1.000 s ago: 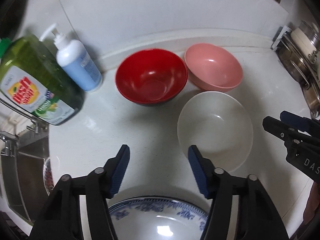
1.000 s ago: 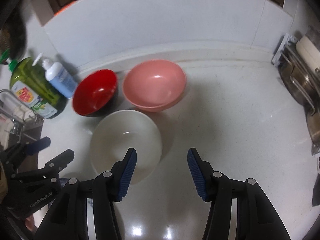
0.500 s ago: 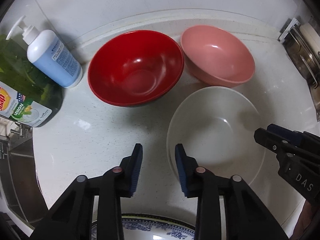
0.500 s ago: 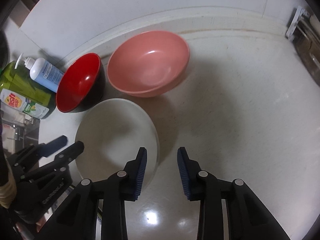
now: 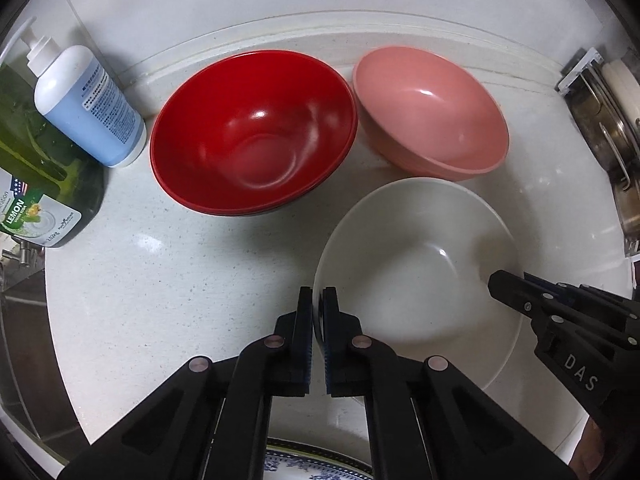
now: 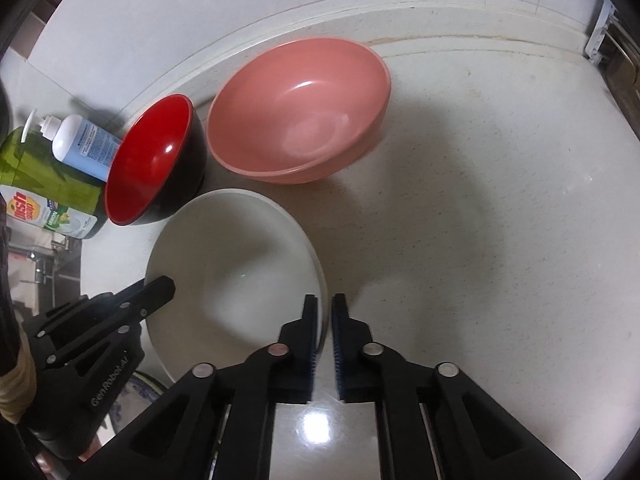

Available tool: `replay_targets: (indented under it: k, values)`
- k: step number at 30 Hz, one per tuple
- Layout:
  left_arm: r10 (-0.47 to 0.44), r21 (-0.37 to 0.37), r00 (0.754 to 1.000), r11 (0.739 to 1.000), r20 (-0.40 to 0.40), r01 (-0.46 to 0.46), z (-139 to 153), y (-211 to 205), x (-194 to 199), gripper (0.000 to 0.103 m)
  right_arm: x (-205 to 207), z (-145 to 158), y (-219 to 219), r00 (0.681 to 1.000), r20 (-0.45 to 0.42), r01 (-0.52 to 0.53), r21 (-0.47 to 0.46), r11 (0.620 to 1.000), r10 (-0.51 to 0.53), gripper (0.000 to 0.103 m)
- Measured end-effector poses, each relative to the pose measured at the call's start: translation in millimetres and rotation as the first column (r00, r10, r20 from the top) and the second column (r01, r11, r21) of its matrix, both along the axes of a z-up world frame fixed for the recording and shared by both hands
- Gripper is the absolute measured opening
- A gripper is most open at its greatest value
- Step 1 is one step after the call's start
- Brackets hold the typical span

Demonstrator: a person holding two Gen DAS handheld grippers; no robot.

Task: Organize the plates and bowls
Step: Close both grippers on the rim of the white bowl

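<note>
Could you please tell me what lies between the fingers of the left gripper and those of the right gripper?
The wide white bowl spans it. The left gripper is shut on one side of its rim, the right gripper on the opposite side; both wrist views show this.

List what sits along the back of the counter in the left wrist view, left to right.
Green dish soap bottle → blue pump bottle → red bowl → pink bowl → metal rack.
</note>
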State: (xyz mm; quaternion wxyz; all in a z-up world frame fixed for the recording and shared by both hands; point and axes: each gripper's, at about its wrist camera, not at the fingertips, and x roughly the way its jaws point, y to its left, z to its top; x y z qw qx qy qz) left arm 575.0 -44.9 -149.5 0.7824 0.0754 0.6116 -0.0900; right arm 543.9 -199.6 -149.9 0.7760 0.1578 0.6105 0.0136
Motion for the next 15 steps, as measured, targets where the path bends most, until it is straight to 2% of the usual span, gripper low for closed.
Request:
replay_targets:
  k: [7, 15]
  values:
    - [0.006, -0.021, 1.0, 1.0, 0.015, -0.006, 13, -1, -9, 0.006, -6, 1, -4, 1.0, 0.0, 0.012, 0.009, 1.0, -0.012, 0.006]
    - [-0.01, -0.071, 0.999, 0.997, 0.041, 0.013, 36, -22, -43, 0.006, -34, 22, -19, 0.998, 0.048, 0.028, -0.016, 0.999, -0.027, 0.006]
